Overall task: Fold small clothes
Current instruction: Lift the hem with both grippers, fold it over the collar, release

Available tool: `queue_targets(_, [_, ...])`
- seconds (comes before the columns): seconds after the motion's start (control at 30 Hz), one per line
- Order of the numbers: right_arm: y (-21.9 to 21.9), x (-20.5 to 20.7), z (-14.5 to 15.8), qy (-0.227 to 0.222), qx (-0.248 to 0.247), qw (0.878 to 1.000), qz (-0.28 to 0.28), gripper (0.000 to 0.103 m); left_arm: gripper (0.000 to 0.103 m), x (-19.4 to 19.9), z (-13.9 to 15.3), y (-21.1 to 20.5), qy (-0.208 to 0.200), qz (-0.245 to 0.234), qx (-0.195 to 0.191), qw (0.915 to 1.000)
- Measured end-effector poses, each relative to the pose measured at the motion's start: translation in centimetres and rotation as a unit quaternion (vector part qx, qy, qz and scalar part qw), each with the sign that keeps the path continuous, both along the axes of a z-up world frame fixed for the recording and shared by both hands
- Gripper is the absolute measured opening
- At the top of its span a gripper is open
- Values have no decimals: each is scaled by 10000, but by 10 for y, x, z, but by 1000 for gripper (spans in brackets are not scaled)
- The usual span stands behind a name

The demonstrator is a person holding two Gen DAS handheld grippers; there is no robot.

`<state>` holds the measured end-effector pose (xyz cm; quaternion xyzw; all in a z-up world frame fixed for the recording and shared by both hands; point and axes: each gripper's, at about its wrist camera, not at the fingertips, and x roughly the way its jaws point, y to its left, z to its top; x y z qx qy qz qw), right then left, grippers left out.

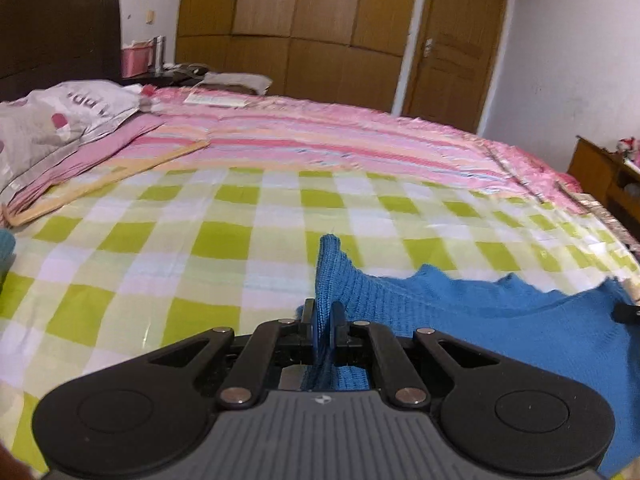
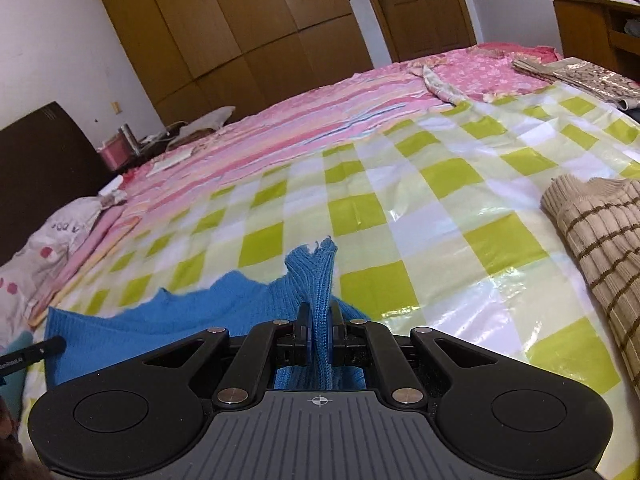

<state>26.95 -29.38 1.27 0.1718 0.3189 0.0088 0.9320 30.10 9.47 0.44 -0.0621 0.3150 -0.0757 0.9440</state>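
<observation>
Bed surface: green-and-white checked plastic sheet (image 1: 224, 240), glossy, spread over the near half of a bed; pink striped bedspread (image 1: 320, 136) beyond it, reaching the far edge. Blue knitted sweater (image 1: 500, 320): lying on the checked sheet at the near edge, stretched between the 2 grippers, its far edge wavy. Left gripper (image 1: 323, 314): jaws closed on a ribbed corner of the blue sweater, fabric standing up in a narrow fold above the pads. Right gripper (image 2: 319, 316): jaws closed on the opposite ribbed corner, a frayed tip rising above the pads. Beige knitted garment with brown stripes (image 2: 600, 248): heaped on the checked sheet to the right, well apart from the blue sweater. Pillow (image 1: 48, 120), grey and white with pink spots and lettering: at the head end, left, on folded pink bedding. Dark brown headboard (image 1: 60, 20) behind the pillow. Pink box (image 1: 138, 58) on a dark bedside stand beside the headboard. Brown wooden wardrobe (image 1: 300, 28), several doors, along the far wall; brown panelled door (image 1: 452, 44) with a metal handle to its right. White walls. Wooden cabinet (image 1: 604, 176) at the far right, past the foot of the bed. Patterned folded cloth (image 2: 576, 76) at the foot end, right wrist view.
</observation>
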Motion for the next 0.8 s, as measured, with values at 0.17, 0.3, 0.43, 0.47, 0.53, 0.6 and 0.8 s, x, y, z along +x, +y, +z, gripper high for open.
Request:
queue_targets(0.17, [1,11,-20,292,-240,9993,-64,6,14,5,-17,0,266,195,113,9994])
queue_targets(0.3, [7,12,-20,337,-328,9989,65,13,28,-2,-13,6,299,255,79,9992])
queue_targets(0.43, [5,4,-10,222,-259,9994,12,17,32,-11,0,19,174,370,-71,9991])
queue_targets(0.47, [4,1,-6,176,-223,9996,-26,19,32,-17,4,21,126,377,-81,9992])
queue_targets(0.53, [2,-13,2,76,-167,9998,-35,21,33,-29,11,24,63,350,-65,9993])
queue_targets(0.6, [2,-29,8,58,-144,9999,45,22,33,-46,15,22,-4,228,16,9997])
queue_targets(0.8, [20,-83,8,263,-61,9979,590,30,34,-97,13,-1,-119,-366,334,9987])
